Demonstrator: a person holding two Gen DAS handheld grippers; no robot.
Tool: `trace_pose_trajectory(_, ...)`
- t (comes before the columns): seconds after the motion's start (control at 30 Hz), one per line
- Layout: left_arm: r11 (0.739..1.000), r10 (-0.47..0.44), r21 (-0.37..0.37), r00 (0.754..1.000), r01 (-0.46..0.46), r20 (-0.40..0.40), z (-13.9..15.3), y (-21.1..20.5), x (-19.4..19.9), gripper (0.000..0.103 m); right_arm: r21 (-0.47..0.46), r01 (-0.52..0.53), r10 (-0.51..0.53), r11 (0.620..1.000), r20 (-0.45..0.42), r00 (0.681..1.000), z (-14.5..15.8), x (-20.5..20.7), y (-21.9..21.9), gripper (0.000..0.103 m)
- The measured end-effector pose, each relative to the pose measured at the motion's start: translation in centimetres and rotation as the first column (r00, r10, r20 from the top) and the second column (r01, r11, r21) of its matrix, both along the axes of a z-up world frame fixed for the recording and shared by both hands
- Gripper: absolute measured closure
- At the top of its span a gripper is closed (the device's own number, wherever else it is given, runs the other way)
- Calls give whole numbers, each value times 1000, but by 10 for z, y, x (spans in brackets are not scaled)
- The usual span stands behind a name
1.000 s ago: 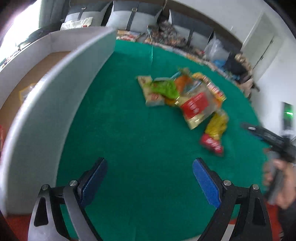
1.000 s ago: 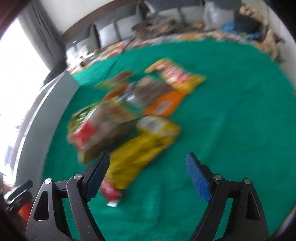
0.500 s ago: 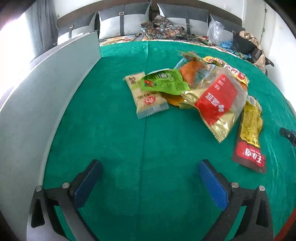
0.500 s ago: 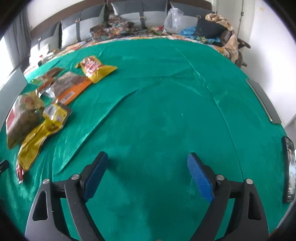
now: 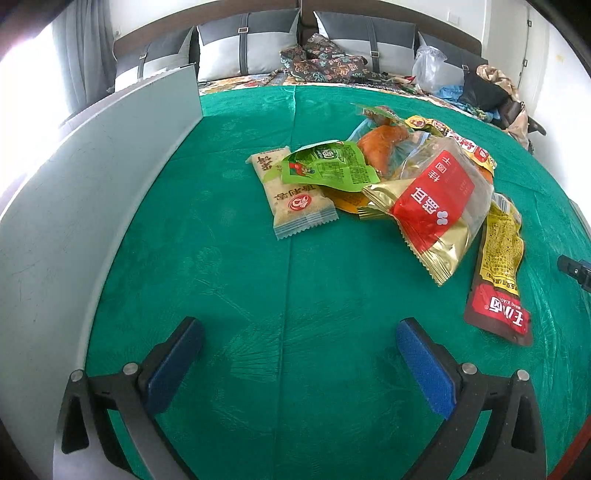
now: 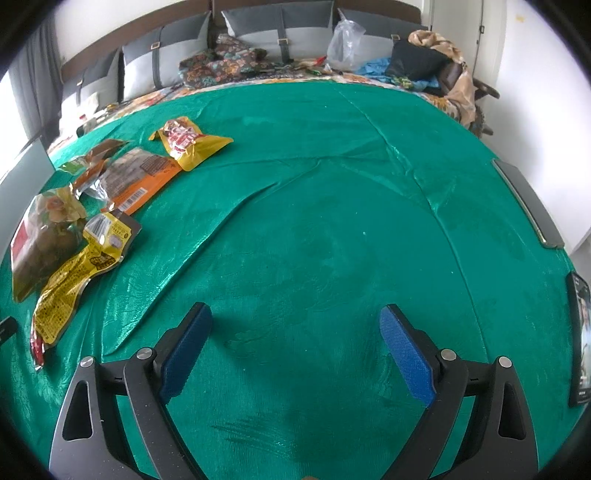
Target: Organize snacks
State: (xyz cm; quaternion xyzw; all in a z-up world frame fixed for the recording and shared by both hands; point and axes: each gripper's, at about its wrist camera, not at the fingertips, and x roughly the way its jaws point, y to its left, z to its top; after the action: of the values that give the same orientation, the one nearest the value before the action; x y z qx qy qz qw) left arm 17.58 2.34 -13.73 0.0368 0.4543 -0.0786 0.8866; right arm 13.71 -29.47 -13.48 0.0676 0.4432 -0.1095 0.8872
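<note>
A pile of snack packets lies on the green cloth [image 5: 240, 280]: a beige packet [image 5: 295, 195], a green packet [image 5: 328, 166], a red-and-gold bag [image 5: 436, 203] and a long yellow-and-red pouch [image 5: 500, 273]. My left gripper [image 5: 295, 354] is open and empty, just short of the pile. My right gripper [image 6: 295, 343] is open and empty over bare cloth. In the right wrist view the pile lies far left: the yellow pouch [image 6: 77, 269], an orange packet [image 6: 136, 177], a yellow-and-red packet [image 6: 188, 140].
A tall white box wall [image 5: 74, 192] stands along the left of the cloth. Grey cushions [image 6: 280, 26] and clutter sit behind the far edge. A grey slab [image 6: 528, 203] and a phone [image 6: 581, 339] lie at the right edge.
Both views have swung and steadied. The left gripper now faces the pile squarely. The right gripper has turned right, so the pile slid to its far left.
</note>
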Motion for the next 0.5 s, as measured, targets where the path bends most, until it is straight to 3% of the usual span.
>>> trace_pose_trajectory(0.5,1000,4,3,1000,-4,0,0,-1,-2,0,0,0,0,1000,0,1000,0,0,0,8)
